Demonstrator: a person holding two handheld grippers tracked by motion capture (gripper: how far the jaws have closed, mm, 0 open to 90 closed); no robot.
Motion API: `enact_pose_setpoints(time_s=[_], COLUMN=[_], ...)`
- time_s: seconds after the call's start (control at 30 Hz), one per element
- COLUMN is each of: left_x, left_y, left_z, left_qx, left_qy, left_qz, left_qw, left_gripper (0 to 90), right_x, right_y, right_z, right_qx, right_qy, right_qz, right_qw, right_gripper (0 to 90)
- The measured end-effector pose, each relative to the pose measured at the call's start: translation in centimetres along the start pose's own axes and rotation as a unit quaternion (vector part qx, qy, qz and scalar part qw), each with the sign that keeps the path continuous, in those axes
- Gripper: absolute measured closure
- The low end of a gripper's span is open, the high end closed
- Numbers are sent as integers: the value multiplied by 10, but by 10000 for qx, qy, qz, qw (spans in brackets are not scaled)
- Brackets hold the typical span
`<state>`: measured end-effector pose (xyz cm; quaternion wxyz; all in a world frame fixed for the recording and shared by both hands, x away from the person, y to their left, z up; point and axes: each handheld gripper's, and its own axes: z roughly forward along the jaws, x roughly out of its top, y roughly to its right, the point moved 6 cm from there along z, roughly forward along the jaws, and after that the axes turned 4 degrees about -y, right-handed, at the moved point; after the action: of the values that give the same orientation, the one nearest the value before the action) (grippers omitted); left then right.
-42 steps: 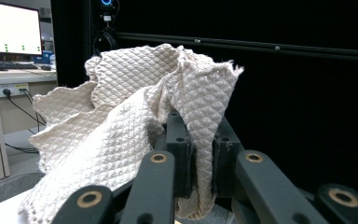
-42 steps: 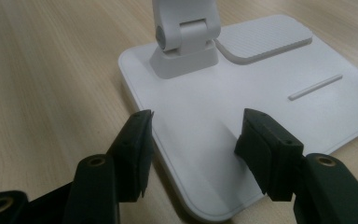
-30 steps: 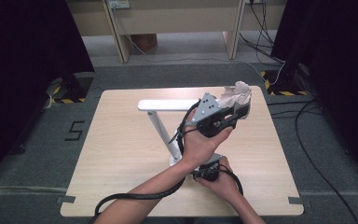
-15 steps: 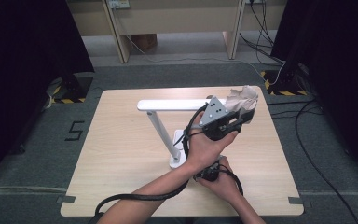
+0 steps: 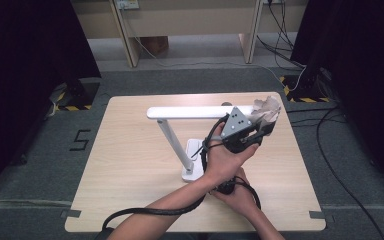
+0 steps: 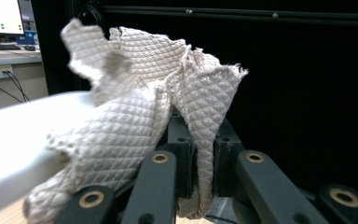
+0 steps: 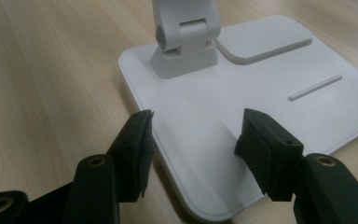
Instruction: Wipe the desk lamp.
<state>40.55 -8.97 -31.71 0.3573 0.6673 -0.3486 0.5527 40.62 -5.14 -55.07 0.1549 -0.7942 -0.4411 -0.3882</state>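
On a wooden table [image 5: 130,180], a white desk lamp [image 5: 190,112] gets wiped: the left gripper [image 6: 200,163] pinches a waffle-weave cloth [image 6: 144,116] against the lamp head, while the right gripper's [image 7: 193,140] spread jaws straddle the lamp base [image 7: 261,107], best pressed firmly to prevent tipping.

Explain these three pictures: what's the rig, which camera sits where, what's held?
No robot here: a person holds a hand-held gripper in each hand at a light wooden table. One camera looks down from above; the other two ride on the grippers, looking along their black jaws. On the table stands a white desk lamp with a flat base and long bar head. The left hand-held gripper is shut on a crumpled beige waffle-textured cloth, held against the lamp's head. The right hand-held gripper sits open at the edge of the lamp's base, the jaws on either side of its corner.
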Motion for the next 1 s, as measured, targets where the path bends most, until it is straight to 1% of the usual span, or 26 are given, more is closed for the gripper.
enact_pose_setpoints(time_s=[0.17,0.3,0.4,0.43,0.53,0.63,0.77,0.8,0.93,1.0], left_x=[-4,-6,-8,-10,-12,-13,-15,-15,-16,-17], left_y=[-1,-4,-5,-6,-9,-10,-12,-12,-15,-16], left_z=[1,1,0,-1,-2,-3,-6,-6,-13,-14], left_qx=[40,103,148,217,272,295,423,423,556,585], left_qy=[-47,-36,-50,-65,-52,-49,-22,-22,12,14], left_qz=[12,-29,-2,29,-18,-17,-2,-2,13,19], left_qw=[10000,9999,9999,9997,9996,9996,9991,9991,9985,9983], left_gripper=[814,815,815,815,815,815,815,815,815,815], right_x=[0,0,0,0,0,0,0,0,0,0], right_y=[0,0,0,0,0,0,0,0,0,0], right_z=[0,0,0,0,0,0,0,0,0,0], right_qx=[-20,-17,-16,-17,-24,-24,-24,-24,-25,-19], right_qy=[4,4,3,3,-1,0,-6,-6,-7,-12], right_qz=[-20,-37,-43,-44,-55,-66,-67,-66,-69,-63], right_qw=[10000,10000,10000,10000,10000,10000,10000,10000,10000,10000], right_gripper=[449,449,449,449,449,449,449,449,449,449])
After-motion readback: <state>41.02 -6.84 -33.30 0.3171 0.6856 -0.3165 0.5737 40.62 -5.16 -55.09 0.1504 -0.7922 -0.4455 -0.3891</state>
